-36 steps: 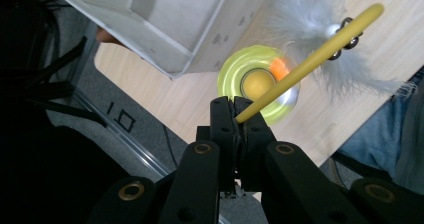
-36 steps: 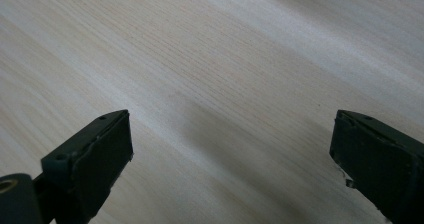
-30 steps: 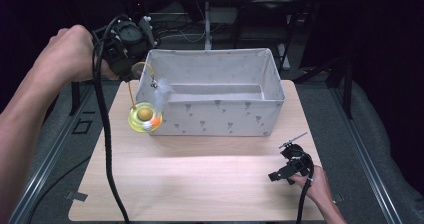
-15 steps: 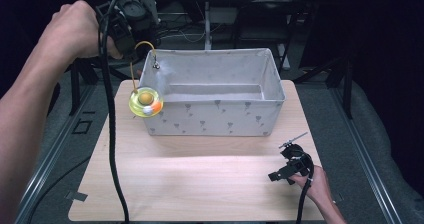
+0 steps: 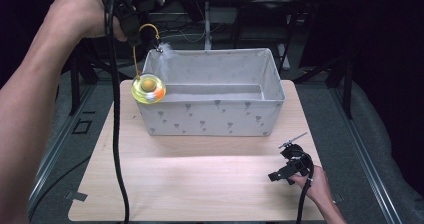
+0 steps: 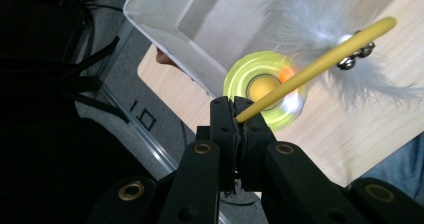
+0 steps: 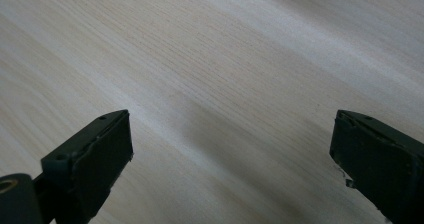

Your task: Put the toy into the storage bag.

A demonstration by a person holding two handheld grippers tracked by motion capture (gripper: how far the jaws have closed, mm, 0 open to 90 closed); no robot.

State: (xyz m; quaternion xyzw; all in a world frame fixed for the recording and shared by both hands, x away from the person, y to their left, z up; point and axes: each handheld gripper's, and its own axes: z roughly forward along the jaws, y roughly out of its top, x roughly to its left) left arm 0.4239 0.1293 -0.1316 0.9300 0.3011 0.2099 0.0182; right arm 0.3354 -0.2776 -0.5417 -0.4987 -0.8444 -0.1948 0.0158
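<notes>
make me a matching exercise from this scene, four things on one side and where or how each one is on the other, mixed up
1. left tool
2. right tool
3. yellow disc toy
4. grey fabric bin

A. stands on the wooden table
B. jaws wide apart, nothing between them
C. hangs in the air at the bin's left corner
D. shut on a yellow wand

Pairs: 1-D, 2-B, 3-C, 4-A

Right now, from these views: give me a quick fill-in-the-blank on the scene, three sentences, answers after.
1. The left tool is shut on the toy's yellow ____.
2. The toy's disc hangs outside the bin's near-left ____.
3. The right tool is ____, with nothing but bare table between its jaws.

Answers: wand; corner; open
</notes>
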